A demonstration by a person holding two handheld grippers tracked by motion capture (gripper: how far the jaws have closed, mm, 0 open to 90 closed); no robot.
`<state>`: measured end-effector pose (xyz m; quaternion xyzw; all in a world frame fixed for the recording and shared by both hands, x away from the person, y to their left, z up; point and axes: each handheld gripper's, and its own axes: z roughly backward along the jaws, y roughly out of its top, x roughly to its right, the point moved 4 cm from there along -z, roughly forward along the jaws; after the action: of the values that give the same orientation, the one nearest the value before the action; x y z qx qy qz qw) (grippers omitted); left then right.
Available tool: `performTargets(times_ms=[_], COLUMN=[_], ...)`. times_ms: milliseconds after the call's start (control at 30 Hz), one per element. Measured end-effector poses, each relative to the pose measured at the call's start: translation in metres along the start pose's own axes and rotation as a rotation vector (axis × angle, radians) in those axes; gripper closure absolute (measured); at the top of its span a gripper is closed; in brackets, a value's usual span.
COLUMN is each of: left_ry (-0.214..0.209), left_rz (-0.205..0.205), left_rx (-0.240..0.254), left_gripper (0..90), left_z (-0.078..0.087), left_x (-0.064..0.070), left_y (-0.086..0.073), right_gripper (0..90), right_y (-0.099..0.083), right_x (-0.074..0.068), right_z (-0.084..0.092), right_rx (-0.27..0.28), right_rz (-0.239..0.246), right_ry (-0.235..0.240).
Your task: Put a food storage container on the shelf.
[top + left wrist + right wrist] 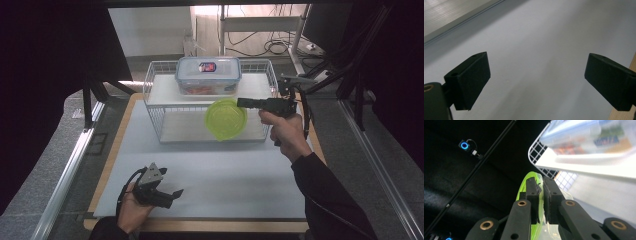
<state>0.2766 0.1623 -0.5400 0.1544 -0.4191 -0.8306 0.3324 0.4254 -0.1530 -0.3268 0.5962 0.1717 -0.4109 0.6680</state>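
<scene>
Right gripper (244, 102) pinches green bowl (226, 119) by its rim, held before the wire rack (159, 100), probably for shelving; left gripper (175, 195) idles spread above the mat (225, 175).

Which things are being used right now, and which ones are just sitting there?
Being used:
- green bowl, pinched at its rim
- right gripper, shut on the bowl
- wire rack, where the bowl is held, in front of the lower shelf

Just sitting there:
- food box on the rack's top shelf
- left gripper, open, low over the mat
</scene>
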Motion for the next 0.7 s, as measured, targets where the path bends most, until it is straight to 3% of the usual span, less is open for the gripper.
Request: performTargets(times_ms=[467,700], left_ry=[-0.010,-0.015], left_rz=[0.010,0.012], left_rx=[0.009,0.012], left_gripper=[5.9,6.0], left_z=[0.000,0.001], left_x=[0.001,0.001], left_y=[0.000,0.000], right_gripper=[83.8,83.8], right_y=[0.056,0.083], right_x=[-0.030,-0.032], right_z=[-0.011,-0.026], right_rx=[0.079,0.132], right_rz=[0.037,0.036], right_ry=[-0.024,-0.055])
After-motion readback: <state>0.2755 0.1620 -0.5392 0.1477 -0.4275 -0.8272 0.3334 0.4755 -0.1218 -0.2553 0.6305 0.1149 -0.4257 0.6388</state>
